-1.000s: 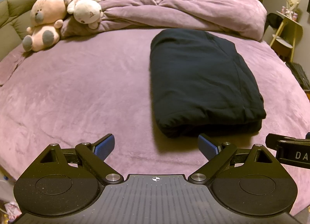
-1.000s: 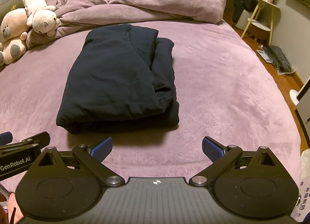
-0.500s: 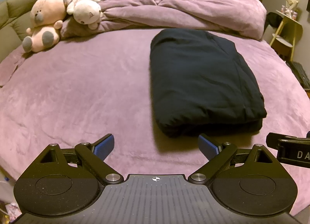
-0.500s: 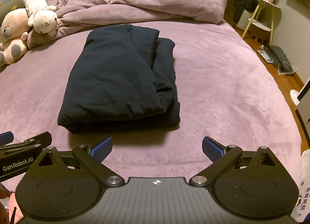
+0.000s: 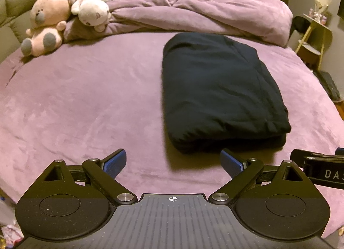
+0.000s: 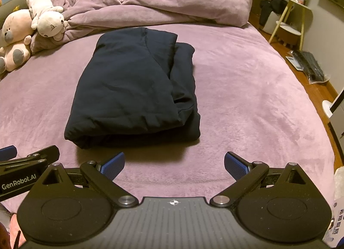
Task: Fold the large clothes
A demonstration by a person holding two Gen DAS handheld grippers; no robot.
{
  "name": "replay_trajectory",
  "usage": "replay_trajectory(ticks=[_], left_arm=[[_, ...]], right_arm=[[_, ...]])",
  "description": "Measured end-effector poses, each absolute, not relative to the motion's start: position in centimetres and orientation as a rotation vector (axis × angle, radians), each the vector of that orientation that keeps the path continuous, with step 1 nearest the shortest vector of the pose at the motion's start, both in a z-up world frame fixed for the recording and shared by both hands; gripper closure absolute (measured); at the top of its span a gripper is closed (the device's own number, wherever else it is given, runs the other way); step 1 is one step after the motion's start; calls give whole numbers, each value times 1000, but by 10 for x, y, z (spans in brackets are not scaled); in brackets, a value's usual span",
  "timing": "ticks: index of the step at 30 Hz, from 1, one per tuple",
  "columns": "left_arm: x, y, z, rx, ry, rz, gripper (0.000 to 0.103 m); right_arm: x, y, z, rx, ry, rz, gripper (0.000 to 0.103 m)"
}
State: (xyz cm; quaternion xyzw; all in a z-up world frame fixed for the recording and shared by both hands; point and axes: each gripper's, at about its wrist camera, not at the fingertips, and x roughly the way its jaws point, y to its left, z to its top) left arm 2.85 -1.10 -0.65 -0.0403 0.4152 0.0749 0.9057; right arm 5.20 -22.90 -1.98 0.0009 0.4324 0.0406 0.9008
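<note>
On the purple bed (image 6: 247, 89) lies a folded dark garment (image 6: 133, 89).

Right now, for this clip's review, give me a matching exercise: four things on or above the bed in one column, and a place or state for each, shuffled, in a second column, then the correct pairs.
Column 1
1. folded dark navy garment
2. crumpled purple duvet
3. pink plush bear
4. left gripper

Column 2
A. heaped along the far end of the bed
B. open, holding nothing
C. lying flat on the middle of the purple sheet
D. propped at the bed's far left corner, under a white plush toy

Pairs: 1-C, 2-A, 3-D, 4-B
</note>
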Motion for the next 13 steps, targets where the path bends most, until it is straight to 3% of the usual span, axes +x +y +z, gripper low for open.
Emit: replay_trajectory(ticks=[13], left_arm=[[25,-17,-7,-48,833,123,3]], right_arm=[[52,-227,-20,0,896,82,4]])
